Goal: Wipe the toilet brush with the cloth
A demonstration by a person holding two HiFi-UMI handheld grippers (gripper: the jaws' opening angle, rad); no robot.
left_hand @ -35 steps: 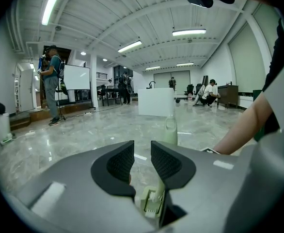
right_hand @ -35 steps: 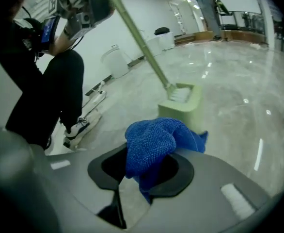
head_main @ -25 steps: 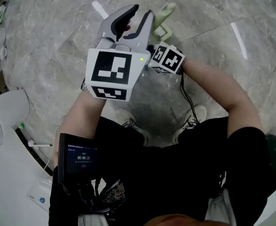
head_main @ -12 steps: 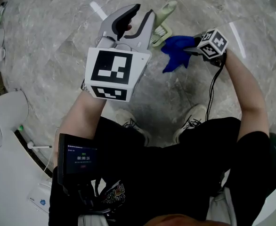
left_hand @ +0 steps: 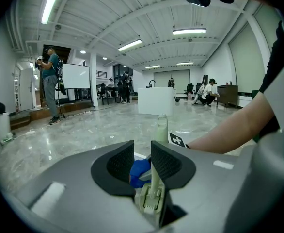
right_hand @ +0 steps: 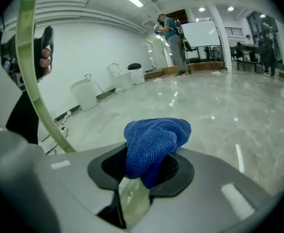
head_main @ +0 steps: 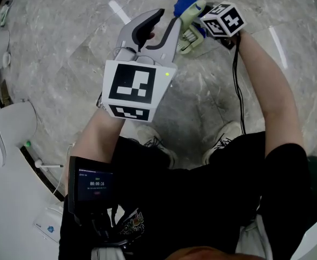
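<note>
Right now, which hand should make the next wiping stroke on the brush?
Right. The right gripper holds the blue cloth and sits beside the toilet brush head in the head view. The left gripper is clamped on the brush's handle, so it should probably just steady it.

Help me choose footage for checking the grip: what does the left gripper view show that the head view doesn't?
Only the left gripper view: a look along the left gripper at its inner pads holding the pale green toilet brush, plus distant people, a whiteboard and ceiling lights. Only the head view: the person's shoes, a screen at the chest and the left gripper's marker cube. Both: the brush, the blue cloth beside it, the right forearm and the marble floor.
</note>
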